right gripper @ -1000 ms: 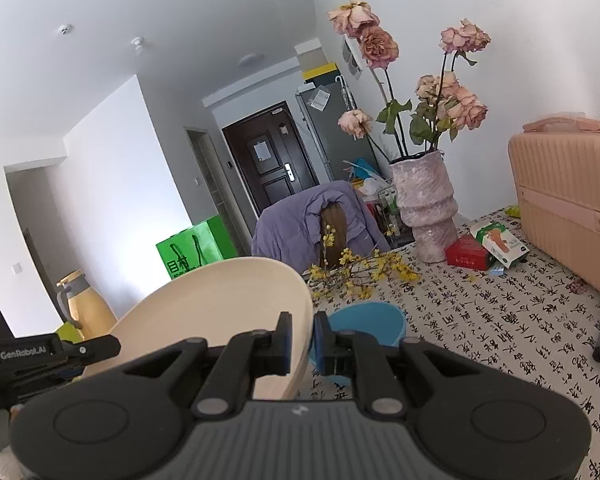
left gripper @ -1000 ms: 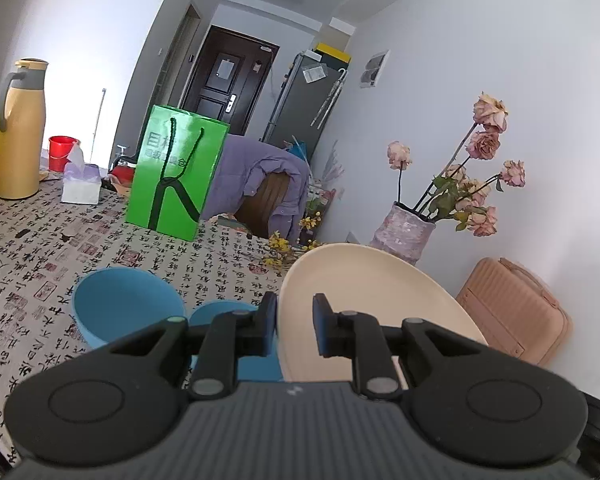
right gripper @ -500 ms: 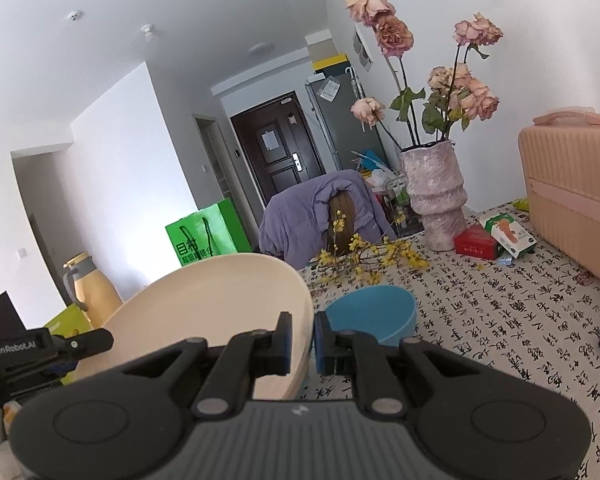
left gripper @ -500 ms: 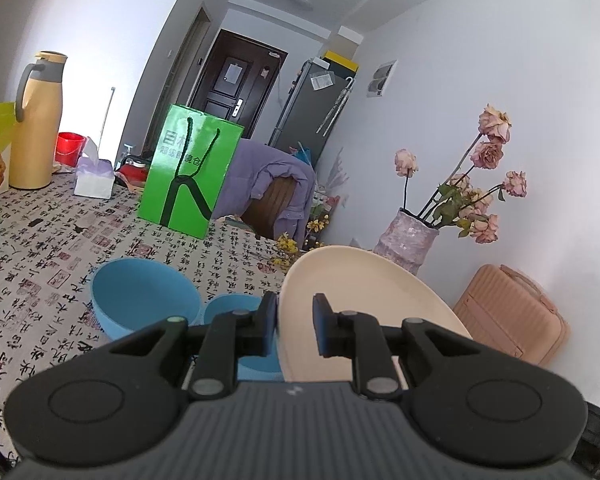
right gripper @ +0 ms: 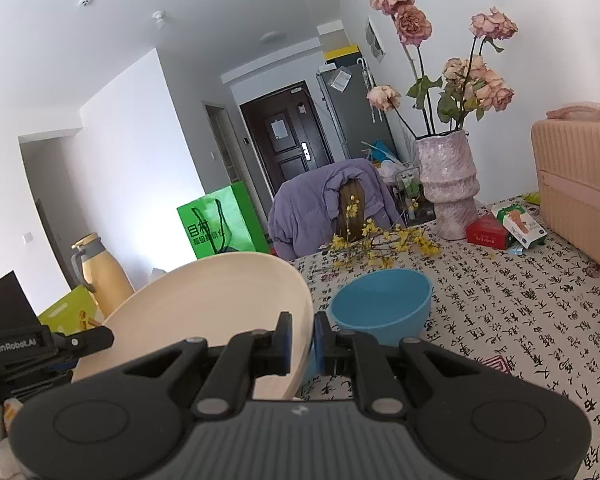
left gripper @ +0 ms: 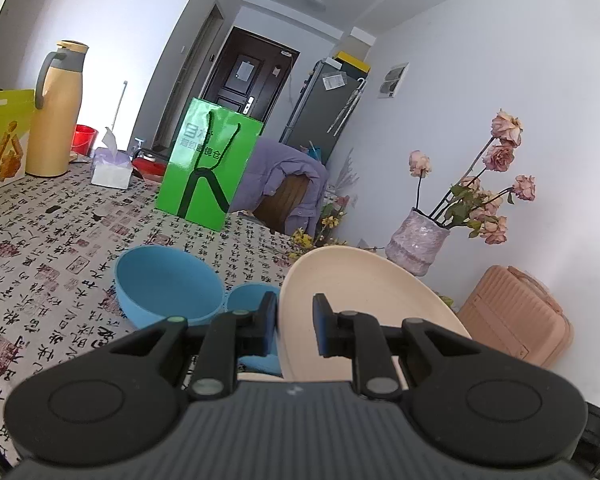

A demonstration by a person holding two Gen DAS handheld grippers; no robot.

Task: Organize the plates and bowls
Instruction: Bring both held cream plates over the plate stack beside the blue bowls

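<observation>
Left wrist view: the left gripper (left gripper: pixel 296 326) is clamped on one edge of the cream plate (left gripper: pixel 352 292), and in the right wrist view the right gripper (right gripper: pixel 302 340) pinches the opposite edge, so the plate hangs tilted between both above the tablecloth (right gripper: pixel 520 320). Beyond sit a large blue bowl (left gripper: pixel 168 284) and a smaller blue bowl (left gripper: pixel 250 300), touching. To set it down well, keep both grips level with each other, lower slowly clear of the bowls, and release together

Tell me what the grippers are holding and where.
Both grip one cream plate by its rim: left gripper on one edge, right gripper on the opposite.
</observation>
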